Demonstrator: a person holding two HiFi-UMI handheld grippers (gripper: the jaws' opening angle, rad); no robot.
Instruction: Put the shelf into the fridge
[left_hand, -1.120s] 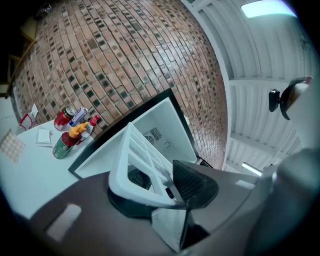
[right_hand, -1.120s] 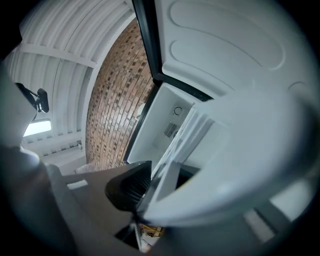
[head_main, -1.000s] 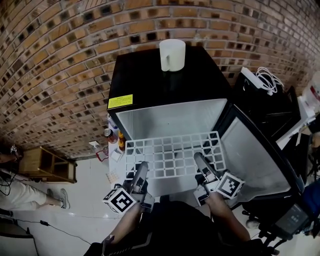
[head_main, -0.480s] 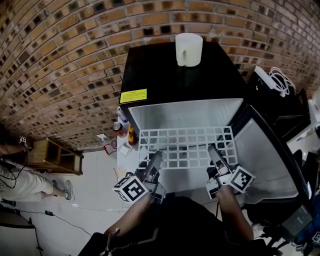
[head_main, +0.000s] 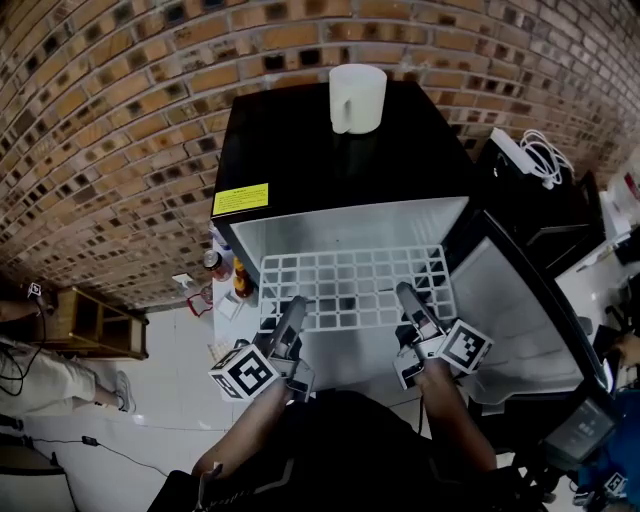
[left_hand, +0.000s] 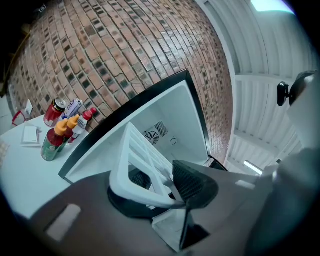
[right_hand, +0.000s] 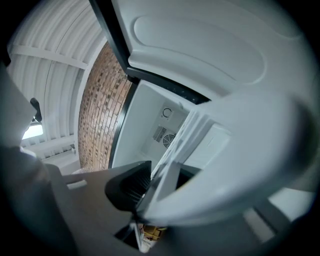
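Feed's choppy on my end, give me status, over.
Left gripper and right gripper both shut on shelf's near edge. Shelf level, far edge at open fridge's mouth. Nothing seen blocking inside.

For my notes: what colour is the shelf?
The shelf is white; clearest in the head view.

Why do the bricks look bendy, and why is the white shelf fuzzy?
Head view: the wide lens bends the brick wall into a curve. Right gripper view: the shelf sits very near the camera, so it blurs out of focus. Left gripper view: the shelf edge looks sharper, and the picture's corners go dark.
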